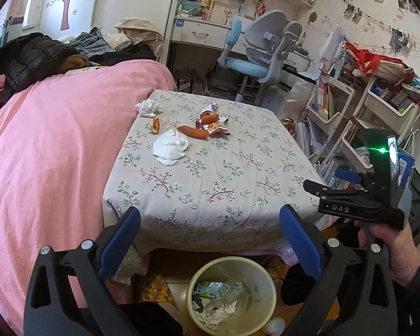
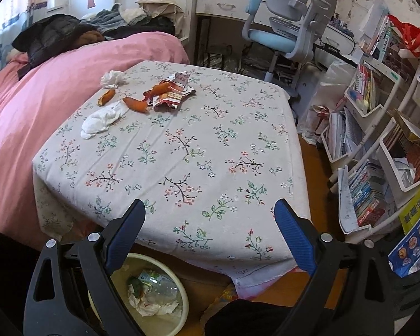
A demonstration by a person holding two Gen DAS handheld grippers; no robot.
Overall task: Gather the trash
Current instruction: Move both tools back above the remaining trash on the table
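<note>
Trash lies at the far left of the flowered table: a crumpled tissue, a flatter white tissue, a torn snack wrapper and three orange food scraps. The right wrist view shows the same tissue, wrapper and scraps. My left gripper is open and empty at the table's near edge, above a pale bin holding wrappers and tissues. My right gripper is open and empty over the near edge; the bin sits low left of it.
A pink-covered bed piled with clothes presses against the table's left side. A blue and grey desk chair stands behind the table. White trolleys of books crowd the right. A hand holds the right gripper.
</note>
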